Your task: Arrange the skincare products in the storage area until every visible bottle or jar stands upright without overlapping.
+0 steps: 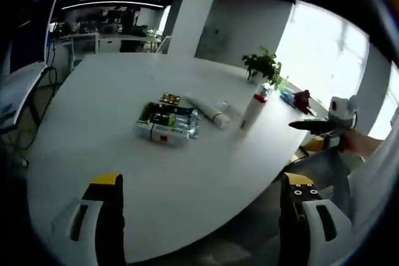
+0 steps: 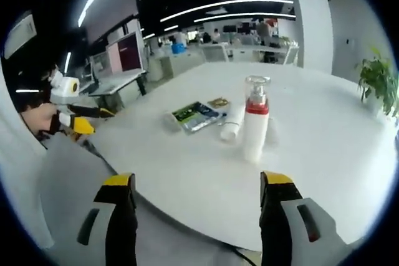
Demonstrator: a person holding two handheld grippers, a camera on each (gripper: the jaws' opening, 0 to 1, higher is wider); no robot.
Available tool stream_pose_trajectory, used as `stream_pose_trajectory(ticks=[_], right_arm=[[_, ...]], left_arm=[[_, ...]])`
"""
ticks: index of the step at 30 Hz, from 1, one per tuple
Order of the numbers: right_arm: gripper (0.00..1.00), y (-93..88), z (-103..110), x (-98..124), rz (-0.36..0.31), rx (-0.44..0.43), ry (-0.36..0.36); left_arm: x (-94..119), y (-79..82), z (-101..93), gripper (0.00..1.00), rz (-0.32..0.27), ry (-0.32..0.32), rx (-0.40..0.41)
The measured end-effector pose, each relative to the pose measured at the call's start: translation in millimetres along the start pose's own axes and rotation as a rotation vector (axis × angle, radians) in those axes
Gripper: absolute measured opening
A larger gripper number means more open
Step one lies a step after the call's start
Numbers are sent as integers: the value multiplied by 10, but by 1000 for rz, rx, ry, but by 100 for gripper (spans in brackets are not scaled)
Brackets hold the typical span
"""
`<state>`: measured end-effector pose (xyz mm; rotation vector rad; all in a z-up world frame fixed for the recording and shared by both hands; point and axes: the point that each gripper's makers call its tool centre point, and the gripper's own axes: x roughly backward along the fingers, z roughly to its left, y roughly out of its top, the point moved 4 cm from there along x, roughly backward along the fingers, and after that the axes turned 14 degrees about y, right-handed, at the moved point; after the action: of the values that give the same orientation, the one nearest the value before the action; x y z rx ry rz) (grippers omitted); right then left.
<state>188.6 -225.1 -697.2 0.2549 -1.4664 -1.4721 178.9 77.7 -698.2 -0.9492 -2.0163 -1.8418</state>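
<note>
A white pump bottle with a red collar and clear cap stands upright on the white table. Beside it a white tube lies on its side. A clear box of green and black packets rests near the tube, with a small gold-topped item just behind it. My left gripper is open and empty, short of the box. My right gripper is open and empty in front of the bottle; it also enters the left gripper view from the right.
A potted plant stands at the table's far edge, with small red and blue items close by. A grey chair sits at the table rim. Desks and monitors fill the office behind.
</note>
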Motion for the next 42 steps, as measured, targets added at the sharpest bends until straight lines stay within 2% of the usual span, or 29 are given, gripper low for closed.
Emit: stream_pose_trajectory(ticks=[6, 17, 21, 24, 29, 33, 38, 42], right_arm=[[82, 2, 17, -1, -11, -14, 10], [81, -2, 48, -27, 7, -6, 33], [81, 27, 89, -40, -5, -24, 62], [81, 16, 102, -66, 13, -10, 84], [80, -9, 68, -77, 6, -31, 114], [80, -5, 103, -72, 3, -46, 131], [80, -23, 156, -91, 24, -24, 153], [80, -36, 157, -107, 21, -31, 182]], left_arm=[[-11, -29, 2, 97, 16, 1, -13], [-70, -37, -15, 97, 56, 13, -32], [-104, -12, -95, 96, 68, 17, -17], [-181, 49, -117, 96, 79, 23, -15], [-282, 201, -356, 96, 104, 28, -36], [-410, 323, -442, 94, 111, 39, -47], [-644, 482, -546, 92, 129, 55, -51], [-793, 535, -674, 91, 153, 60, -80]])
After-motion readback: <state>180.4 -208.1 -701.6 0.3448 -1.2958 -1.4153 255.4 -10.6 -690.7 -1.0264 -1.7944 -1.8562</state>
